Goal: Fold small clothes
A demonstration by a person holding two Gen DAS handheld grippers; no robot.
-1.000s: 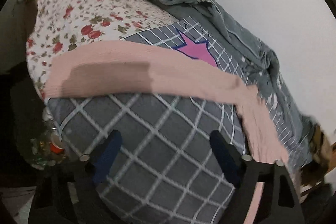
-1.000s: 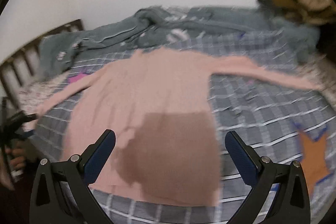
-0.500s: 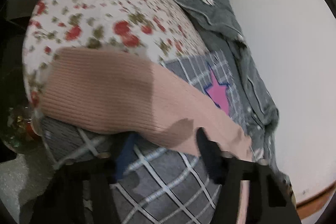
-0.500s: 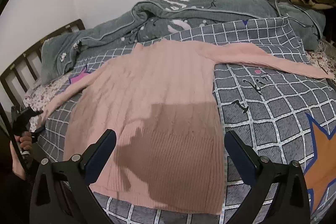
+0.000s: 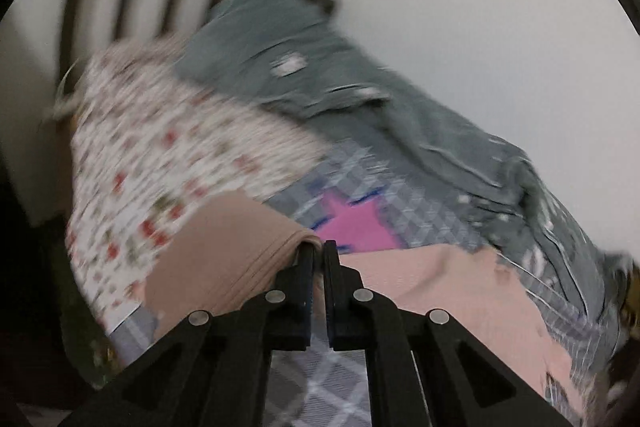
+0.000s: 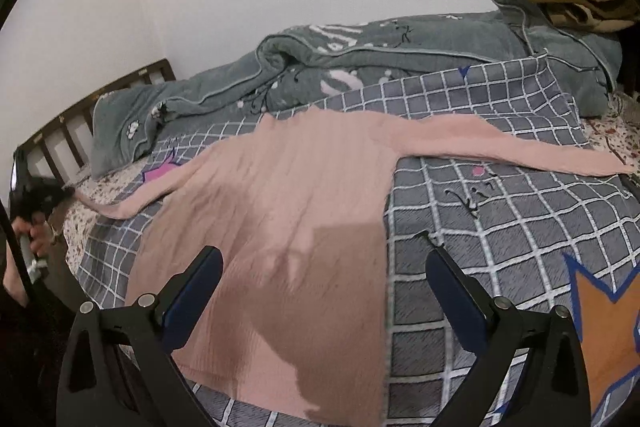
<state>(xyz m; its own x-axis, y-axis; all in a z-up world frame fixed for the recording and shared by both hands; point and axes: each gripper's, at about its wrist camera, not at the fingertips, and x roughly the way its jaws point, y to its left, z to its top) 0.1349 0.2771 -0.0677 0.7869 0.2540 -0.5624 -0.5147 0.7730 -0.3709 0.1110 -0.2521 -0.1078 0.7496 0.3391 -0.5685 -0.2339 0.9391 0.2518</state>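
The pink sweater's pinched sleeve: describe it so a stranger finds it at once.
On the checked bedspread lies a pink sweater. Its headboard-side sleeve runs onto the floral sheet, cuff clamped in the left gripper; the other sleeve lies free.

Left wrist view heavily motion-blurred; right wrist view sharp. Soft even indoor light, dark shadow on the sweater (image 6: 340, 299) between the right claw (image 6: 324, 291) fingers. Fisheye edges black.

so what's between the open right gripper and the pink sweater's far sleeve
In the right wrist view, the sweater's own body, then bare grid-patterned bedcover, lie between the right gripper and that sleeve; nothing else is there.
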